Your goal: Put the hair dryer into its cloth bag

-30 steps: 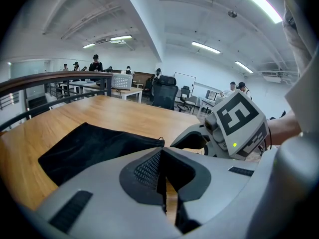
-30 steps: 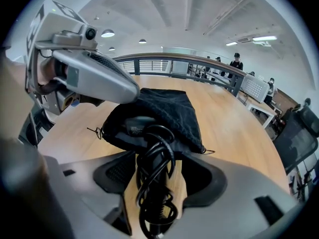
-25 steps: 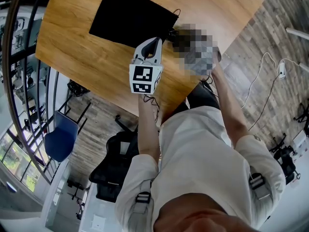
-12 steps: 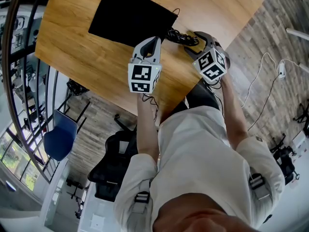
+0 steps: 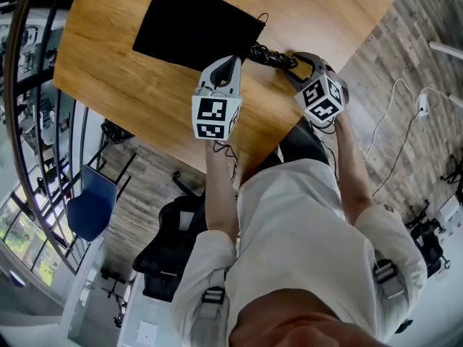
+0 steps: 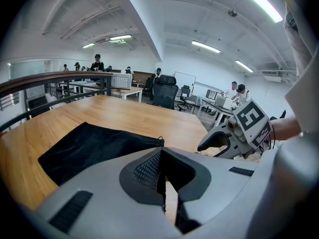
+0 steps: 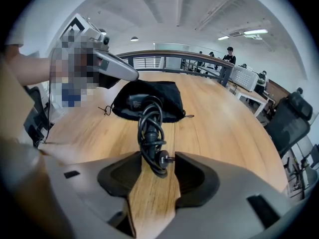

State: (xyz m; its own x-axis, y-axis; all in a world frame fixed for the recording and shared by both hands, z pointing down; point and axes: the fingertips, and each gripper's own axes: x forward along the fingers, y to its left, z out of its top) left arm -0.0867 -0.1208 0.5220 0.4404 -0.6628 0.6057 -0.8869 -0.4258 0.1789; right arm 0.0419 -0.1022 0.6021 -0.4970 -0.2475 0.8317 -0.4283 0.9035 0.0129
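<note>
Left gripper (image 6: 162,152) has kept its place over the near edge of the bag (image 5: 192,24), jaws pressed together. The bag's drawstring corner sits right at the tips, but I cannot tell whether a fold of cloth is pinched there.

The bag lies flat on the table (image 5: 116,78), mouth facing right. The dryer (image 7: 133,102) has its head at that mouth, perhaps just inside. Its handle runs out over the wood, wrapped in cord (image 7: 149,128), and ends in the plug (image 7: 162,159).

The right gripper (image 7: 157,157) has slid in along the table to that cord end. Its jaws, wide a moment ago, have just been closing, and now stand part-way in, one on each side of the last loop and the plug. The pads are right at the bundle, though no firm squeeze shows yet.

I judge the grab is starting. Once the grip holds, the dryer can be pushed deeper into the bag, though a hold on loose cord alone may slip.
</note>
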